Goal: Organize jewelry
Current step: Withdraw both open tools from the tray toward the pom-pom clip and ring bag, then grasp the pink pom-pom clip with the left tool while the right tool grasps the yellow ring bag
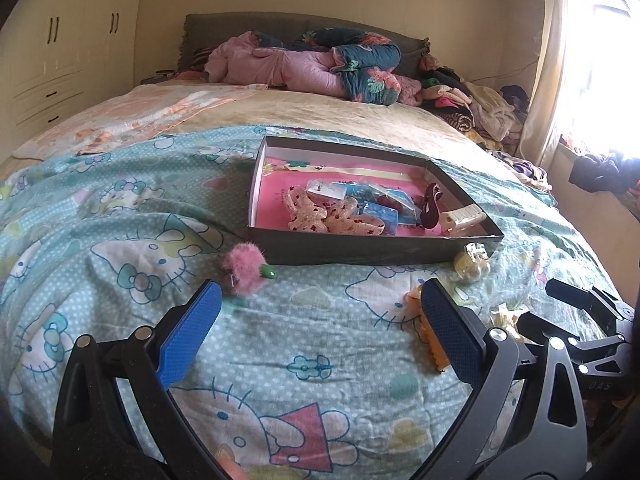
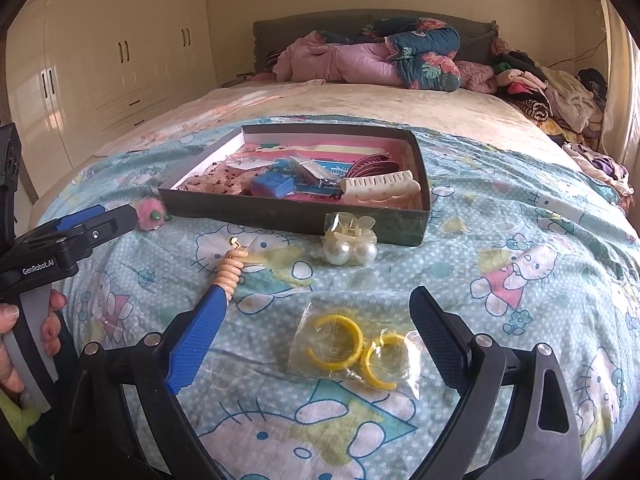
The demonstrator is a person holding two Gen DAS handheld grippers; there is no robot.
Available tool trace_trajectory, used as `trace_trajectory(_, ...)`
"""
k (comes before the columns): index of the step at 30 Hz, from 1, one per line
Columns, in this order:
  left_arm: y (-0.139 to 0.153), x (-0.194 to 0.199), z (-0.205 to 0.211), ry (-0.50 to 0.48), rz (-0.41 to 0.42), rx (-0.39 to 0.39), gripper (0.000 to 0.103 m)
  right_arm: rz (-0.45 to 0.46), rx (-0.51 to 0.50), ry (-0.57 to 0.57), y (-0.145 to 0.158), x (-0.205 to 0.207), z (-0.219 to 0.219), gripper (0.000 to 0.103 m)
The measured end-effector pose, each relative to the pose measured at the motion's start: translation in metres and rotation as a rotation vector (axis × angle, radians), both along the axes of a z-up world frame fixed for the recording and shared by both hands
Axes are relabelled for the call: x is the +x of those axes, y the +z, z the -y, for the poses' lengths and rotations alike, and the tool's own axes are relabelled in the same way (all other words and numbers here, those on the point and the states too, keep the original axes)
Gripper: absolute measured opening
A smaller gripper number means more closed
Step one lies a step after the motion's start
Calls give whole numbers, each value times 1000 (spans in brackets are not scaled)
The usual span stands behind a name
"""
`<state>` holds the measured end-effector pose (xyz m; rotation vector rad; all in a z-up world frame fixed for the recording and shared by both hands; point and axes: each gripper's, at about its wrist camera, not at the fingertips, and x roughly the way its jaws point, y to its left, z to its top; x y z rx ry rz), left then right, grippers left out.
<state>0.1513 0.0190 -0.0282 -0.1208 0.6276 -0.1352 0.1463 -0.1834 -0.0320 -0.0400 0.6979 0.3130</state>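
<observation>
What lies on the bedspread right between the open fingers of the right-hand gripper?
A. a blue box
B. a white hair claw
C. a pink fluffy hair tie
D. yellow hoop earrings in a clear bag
D: the bagged yellow hoop earrings lie between the open fingers of the right gripper, outside the box.

A bed (image 1: 320, 120) fills a cream-walled bedroom; wardrobe (image 2: 100, 60) at left, sunlit curtained window (image 1: 600, 60) at right.
</observation>
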Motion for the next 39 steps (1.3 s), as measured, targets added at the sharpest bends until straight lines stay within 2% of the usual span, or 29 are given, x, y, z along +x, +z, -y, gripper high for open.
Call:
trace_trajectory(13,-11,7,-20,69,-40,-2,91,-22,-7,58,-9,-2,-25,90)
trace_trajectory(28,-31,32,-38,134,-95,6,91,-57,-71,-84,-41,6,-3,90)
trace_trajectory(32,-36,45,-50,164,-118,-20,91,-62,-105,-121,-47,8,1,82)
trace_trajectory(35,-40,54,-55,171,-137,-35,91,-95,-72,-147,-54,13,11,81)
trace_trajectory(39,-40,60,-51,155,-138,-21,78,-88,-65,-146,-55,12,11,77)
